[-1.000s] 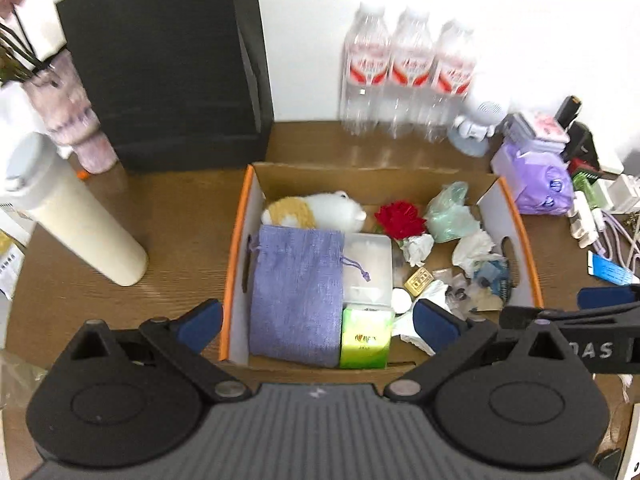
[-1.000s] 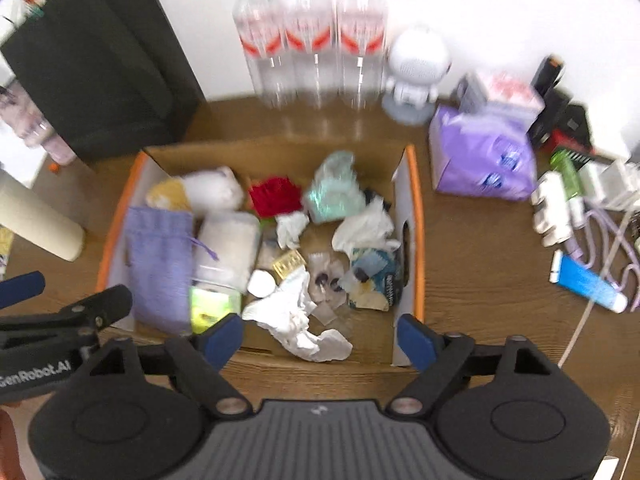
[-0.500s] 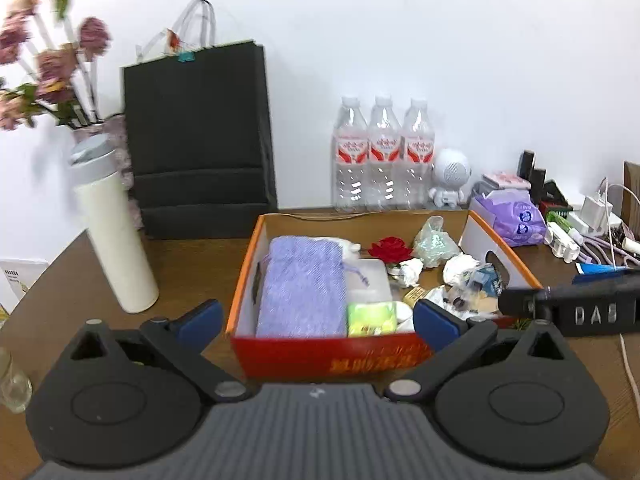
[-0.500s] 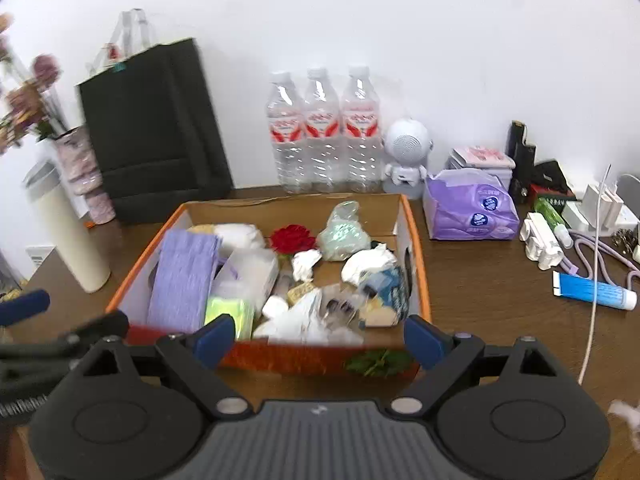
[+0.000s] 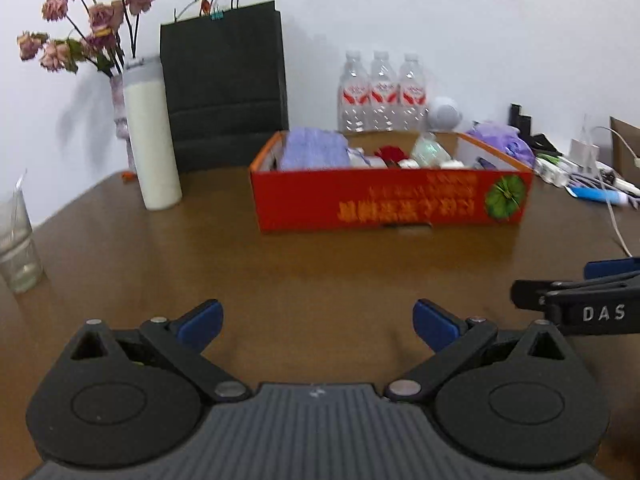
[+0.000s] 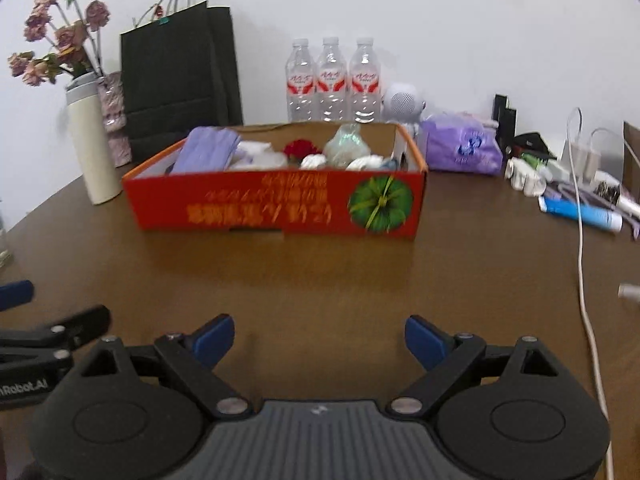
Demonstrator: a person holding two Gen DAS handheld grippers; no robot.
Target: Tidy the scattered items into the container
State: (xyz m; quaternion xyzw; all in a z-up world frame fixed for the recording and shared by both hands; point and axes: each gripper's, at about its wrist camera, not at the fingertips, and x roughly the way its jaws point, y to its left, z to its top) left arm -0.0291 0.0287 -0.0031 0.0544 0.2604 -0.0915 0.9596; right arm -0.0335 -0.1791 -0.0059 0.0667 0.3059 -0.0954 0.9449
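A red cardboard box [image 5: 390, 200] [image 6: 276, 204] stands on the brown table, well beyond both grippers. It holds a lilac pouch [image 5: 312, 154] [image 6: 206, 154], a red flower [image 6: 302, 148], crumpled tissues and other small items. My left gripper [image 5: 316, 322] hangs low over the bare wood, open, nothing between its blue pads. My right gripper [image 6: 318, 338] is also open and empty, level with the left one. Each gripper's side shows at the edge of the other's view.
A cream flask [image 5: 152, 140], a vase of dried roses [image 5: 84, 32] and a black paper bag [image 5: 224, 88] stand at the back left. Three water bottles [image 6: 332, 80] line the wall. A purple pack [image 6: 460, 148], cables and a blue tube [image 6: 580, 212] lie right. A glass [image 5: 16, 248] sits left.
Both grippers have drawn back from above the box and dropped toward the table. The views tilted up from looking down into the box to seeing its red front wall from a distance.
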